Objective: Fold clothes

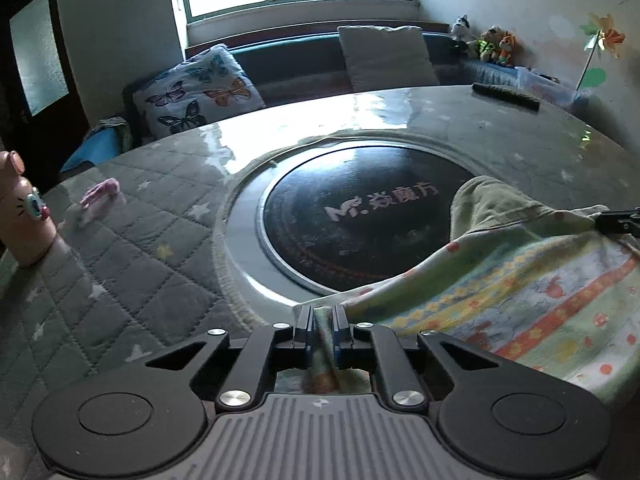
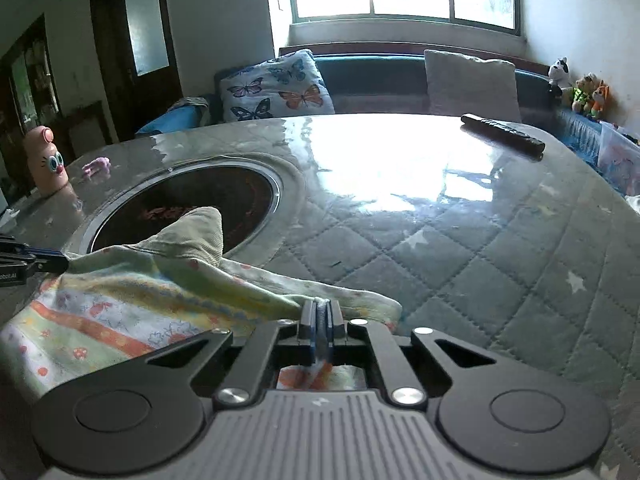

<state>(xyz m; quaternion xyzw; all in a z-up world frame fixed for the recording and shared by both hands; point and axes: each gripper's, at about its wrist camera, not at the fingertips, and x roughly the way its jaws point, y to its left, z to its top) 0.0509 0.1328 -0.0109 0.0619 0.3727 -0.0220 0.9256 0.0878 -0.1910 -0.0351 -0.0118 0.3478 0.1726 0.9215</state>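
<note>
In the left wrist view, a pink bottle with a cartoon face point(image 1: 22, 216) is cut off by the left edge, so only part of its body and cap shows, and a small pink thing point(image 1: 100, 192) just to its right on the table is too blurred to name. The quilted table cover point(image 1: 132, 256) fills the lower left, and the round black plate point(image 1: 360, 220) set into the tabletop sits mid-frame with its right part hidden under the garment point(image 1: 520, 280), a striped, printed cloth with a green ribbed cuff that spreads across the lower right and runs out of the frame. At the bottom centre the left gripper point(image 1: 322, 330) has its jaws drawn nearly together on a bunched edge of the garment; the fabric fills the narrow gap, and where the fold goes beneath the gripper body is hidden. At the far right edge only the dark tip of the right gripper point(image 1: 618, 222) shows, touching the cloth. In the right wrist view the left gripper point(image 2: 48, 262) pokes in from the left edge, mostly cut off, its tip at the garment's edge. The cloth lies across the lower left and covers the near rim of the black plate. At the bottom centre the right gripper point(image 2: 320, 332) is clamped tight on a thin pinch of the cloth. The remote control point(image 2: 502, 134) lies in the upper right, next to window glare that washes out the table's surface.
</note>
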